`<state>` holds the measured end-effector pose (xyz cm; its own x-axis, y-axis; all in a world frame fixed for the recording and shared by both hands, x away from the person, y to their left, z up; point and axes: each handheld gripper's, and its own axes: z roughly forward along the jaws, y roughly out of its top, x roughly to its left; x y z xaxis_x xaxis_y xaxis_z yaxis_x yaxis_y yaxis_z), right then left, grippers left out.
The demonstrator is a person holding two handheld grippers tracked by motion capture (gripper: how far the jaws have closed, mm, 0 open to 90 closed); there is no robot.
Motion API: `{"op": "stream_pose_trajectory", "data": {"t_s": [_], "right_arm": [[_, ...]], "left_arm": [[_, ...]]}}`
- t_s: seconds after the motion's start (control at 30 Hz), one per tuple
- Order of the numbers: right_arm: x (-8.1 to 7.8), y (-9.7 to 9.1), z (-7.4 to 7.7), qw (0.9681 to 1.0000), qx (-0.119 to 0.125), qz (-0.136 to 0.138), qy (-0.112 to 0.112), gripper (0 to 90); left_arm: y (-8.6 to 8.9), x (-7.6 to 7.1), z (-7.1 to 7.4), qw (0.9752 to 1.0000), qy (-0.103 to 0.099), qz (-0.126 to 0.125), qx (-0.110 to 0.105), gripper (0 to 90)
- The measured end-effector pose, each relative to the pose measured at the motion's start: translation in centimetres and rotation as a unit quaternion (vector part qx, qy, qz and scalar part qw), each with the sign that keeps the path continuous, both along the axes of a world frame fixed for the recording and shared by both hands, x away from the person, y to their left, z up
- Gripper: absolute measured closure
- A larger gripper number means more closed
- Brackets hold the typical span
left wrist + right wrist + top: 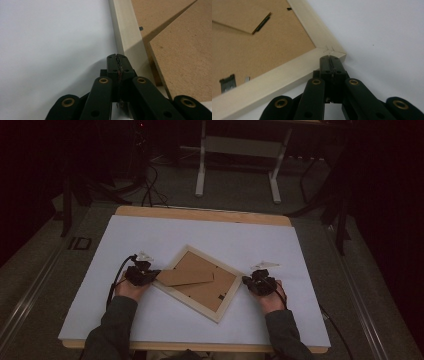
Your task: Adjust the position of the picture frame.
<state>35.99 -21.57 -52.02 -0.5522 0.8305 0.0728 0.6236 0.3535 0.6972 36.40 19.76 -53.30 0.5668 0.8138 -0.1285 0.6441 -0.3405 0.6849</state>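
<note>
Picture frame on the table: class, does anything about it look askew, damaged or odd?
The picture frame lies face down, turned at an angle to the table edges. Its corner nearest the right gripper shows small cracks at the joint.

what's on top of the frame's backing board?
A brown easel stand flap lies across the backing board of the picture frame, which lies face-down; small metal clips sit at its edge. Whatever is under the board is covered.

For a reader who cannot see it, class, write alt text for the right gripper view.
The shut black tool points at the corner of a pale wooden picture frame lying face down on a white table cover. The frame's brown backing board shows, with a fold-out stand and small metal tabs.
</note>
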Motion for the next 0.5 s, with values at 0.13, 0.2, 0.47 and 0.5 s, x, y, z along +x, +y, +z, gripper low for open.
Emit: {"op": "stream_pose_trajectory", "data": {"t_s": [0.13,0.2,0.47,0.5], "right_arm": [[-0.9,0.2,-0.1,0.9999,0.007,0.002,0.007,89.7],[-1.9,0.5,-0.1,0.9999,0.004,0.01,0.011,89.6],[-4.9,1.5,-0.5,0.9992,0.003,0.027,0.028,89.7],[-4.9,1.6,-0.7,0.9992,0.002,0.024,0.032,89.9]], "left_arm": [[0.2,-0.5,-0.1,1.0,-0.002,-0.004,-0.007,90.0],[0.3,-0.6,-0.1,1.0,-0.002,-0.004,-0.006,90.0],[0.0,-1.0,0.1,1.0,-0.003,-0.002,0.004,90.0],[0.0,-1.0,0.1,1.0,-0.002,-0.001,0.006,90.0]]}}
